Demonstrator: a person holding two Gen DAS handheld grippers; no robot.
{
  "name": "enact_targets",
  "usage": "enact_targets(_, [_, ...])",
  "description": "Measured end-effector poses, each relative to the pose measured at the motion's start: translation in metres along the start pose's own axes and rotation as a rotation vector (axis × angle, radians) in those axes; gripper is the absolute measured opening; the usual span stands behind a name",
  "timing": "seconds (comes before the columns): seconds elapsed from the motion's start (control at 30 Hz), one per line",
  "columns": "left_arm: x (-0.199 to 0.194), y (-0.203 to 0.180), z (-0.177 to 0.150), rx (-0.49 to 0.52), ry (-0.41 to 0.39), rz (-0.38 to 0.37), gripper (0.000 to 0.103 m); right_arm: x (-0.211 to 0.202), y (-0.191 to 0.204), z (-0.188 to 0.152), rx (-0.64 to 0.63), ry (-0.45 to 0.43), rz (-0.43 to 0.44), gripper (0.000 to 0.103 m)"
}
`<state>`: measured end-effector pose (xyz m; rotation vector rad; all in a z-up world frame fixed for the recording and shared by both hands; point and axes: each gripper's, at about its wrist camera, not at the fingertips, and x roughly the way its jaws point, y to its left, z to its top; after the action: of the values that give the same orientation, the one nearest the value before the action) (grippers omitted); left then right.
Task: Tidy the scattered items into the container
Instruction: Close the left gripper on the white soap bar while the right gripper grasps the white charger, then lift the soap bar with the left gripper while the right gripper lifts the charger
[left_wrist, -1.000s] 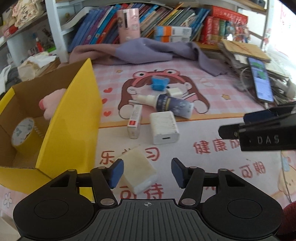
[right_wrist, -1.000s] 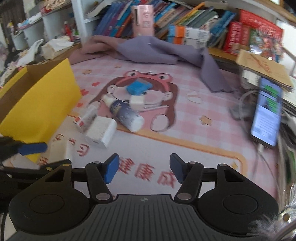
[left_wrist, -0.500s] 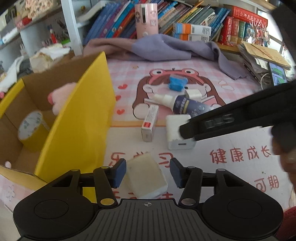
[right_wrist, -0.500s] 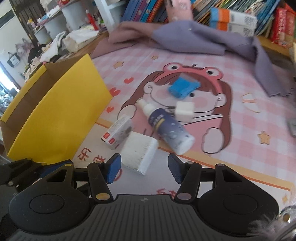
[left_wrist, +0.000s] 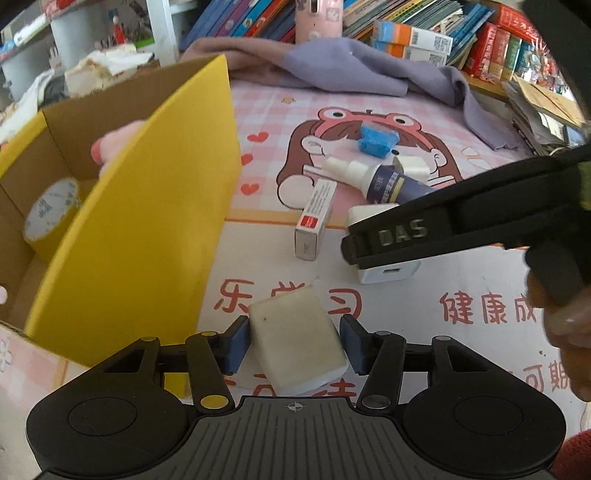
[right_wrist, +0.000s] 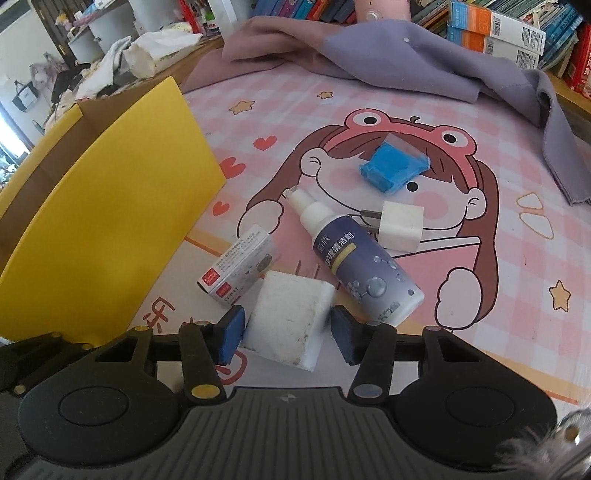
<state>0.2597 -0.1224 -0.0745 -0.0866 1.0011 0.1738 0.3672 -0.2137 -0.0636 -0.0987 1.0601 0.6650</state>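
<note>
A cream block (left_wrist: 295, 343) lies on the cartoon mat between the pads of my left gripper (left_wrist: 295, 343), with a thin gap at the right pad. My right gripper (right_wrist: 288, 332) straddles a white charger (right_wrist: 291, 317) that rests on the mat. Its jaws are closing, and the pads are almost at the charger's sides. In the left wrist view one right gripper finger (left_wrist: 369, 243) crosses above that charger (left_wrist: 388, 273). Nearby lie a red-and-white carton (right_wrist: 236, 273), a spray bottle (right_wrist: 354, 258), a white plug (right_wrist: 400, 225) and a blue packet (right_wrist: 395, 166). The yellow cardboard box (left_wrist: 147, 221) stands open at the left.
Inside the box are a tape roll (left_wrist: 51, 210) and a pink plush (left_wrist: 114, 144). A purple cloth (right_wrist: 406, 59) is heaped at the mat's far edge, with a row of books (left_wrist: 406, 22) behind it. Stacked papers (left_wrist: 535, 103) sit at the right. A hand (left_wrist: 569, 325) holds the right gripper.
My left gripper has sunk around the cream block. The right gripper has swung left and down from the bare mat to the white charger, and its jaws have narrowed.
</note>
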Motion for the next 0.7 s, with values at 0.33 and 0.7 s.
enact_targets(0.33, [-0.024,-0.006,-0.005,0.060,-0.072,-0.048,0.032,-0.006,-0.004,-0.005,-0.014,-0.005,-0.031,0.046])
enact_targets(0.7, [-0.061,-0.012,-0.012,0.151,-0.160,-0.030,0.031,0.005,0.013,-0.009,-0.140,-0.019,-0.111,0.041])
